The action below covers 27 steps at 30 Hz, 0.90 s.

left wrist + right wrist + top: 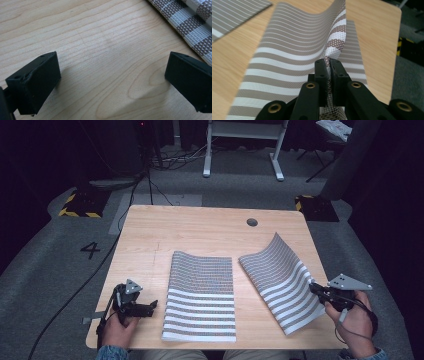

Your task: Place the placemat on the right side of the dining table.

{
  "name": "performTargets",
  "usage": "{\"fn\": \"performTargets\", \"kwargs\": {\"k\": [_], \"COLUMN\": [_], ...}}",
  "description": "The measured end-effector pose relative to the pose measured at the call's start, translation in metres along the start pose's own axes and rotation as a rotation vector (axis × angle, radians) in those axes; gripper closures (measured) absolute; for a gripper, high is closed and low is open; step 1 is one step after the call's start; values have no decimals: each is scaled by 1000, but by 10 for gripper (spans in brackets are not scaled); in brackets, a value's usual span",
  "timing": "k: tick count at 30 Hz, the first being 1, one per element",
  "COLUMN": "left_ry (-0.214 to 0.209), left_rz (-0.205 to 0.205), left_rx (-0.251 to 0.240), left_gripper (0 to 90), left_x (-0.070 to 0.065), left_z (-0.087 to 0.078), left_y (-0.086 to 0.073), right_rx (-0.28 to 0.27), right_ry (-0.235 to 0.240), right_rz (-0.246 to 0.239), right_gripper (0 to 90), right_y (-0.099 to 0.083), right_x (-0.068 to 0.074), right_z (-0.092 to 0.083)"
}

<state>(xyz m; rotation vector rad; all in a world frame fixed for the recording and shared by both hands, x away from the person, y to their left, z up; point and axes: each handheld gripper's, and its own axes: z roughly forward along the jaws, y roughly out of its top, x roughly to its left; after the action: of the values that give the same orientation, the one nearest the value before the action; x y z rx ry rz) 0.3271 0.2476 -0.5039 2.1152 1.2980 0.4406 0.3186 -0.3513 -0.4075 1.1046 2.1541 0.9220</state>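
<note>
Tabletop scene with two striped woven placemats on a pale wooden table (200,227), seen from above the person's side. The right gripper (316,288), carried in the person's right hand (356,322) at the table's right edge, has its jaws pressed together on the near right edge of the right placemat (282,277); no earlier view is at hand to compare. In the right gripper view the mesh of that placemat (294,50) is pinched between the two black jaws, and the clamped edge rises from them in a curl while the rest of the mat sags back onto the wood. In the high view the same mat lies askew on the right half of the table, its far right corner lifted and its near corner reaching the table's front edge. The second placemat (201,295) lies flat at the middle of the table, well apart from the right gripper and untouched. The left gripper (150,307) rests in the left hand (117,330) near the front left corner, pointing toward the flat mat; its jaws stand wide apart over bare wood with nothing between them. In the left gripper view, the flat mat's edge (190,22) crosses the upper right corner, just beyond one jaw.
</note>
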Motion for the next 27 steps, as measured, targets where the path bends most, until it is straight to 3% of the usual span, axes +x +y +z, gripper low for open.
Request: {"fn": "performTargets", "kwargs": {"k": [2, 5, 7, 12, 14, 15, 18, 27], "left_ry": [0, 0, 0, 0, 0, 0, 0, 0], "left_rz": [0, 0, 0, 0, 0, 0, 0, 0], "left_rx": [0, 0, 0, 0, 0, 0, 0, 0], "left_gripper": [3, 2, 2, 2, 2, 2, 3, 3], "left_x": [0, 0, 0, 0, 0, 0, 0, 0], "left_z": [0, 0, 0, 0, 0, 0, 0, 0], "left_y": [0, 0, 0, 0, 0, 0, 0, 0], "right_rx": [-29, -48, -77, -106, -126, -126, -146, -175], "right_ry": [41, 68, 114, 176, 227, 227, 294, 375], "right_rz": [-31, -44, -70, -87, -96, -96, -85, -79], "right_gripper": [856, 856, 856, 855, 854, 854, 853, 854], "right_y": [9, 14, 21, 27, 31, 31, 35, 40], "right_x": [16, 27, 42, 62, 74, 74, 86, 103], "right_z": [-7, -11, -17, -22, -24, -24, -26, -25]}}
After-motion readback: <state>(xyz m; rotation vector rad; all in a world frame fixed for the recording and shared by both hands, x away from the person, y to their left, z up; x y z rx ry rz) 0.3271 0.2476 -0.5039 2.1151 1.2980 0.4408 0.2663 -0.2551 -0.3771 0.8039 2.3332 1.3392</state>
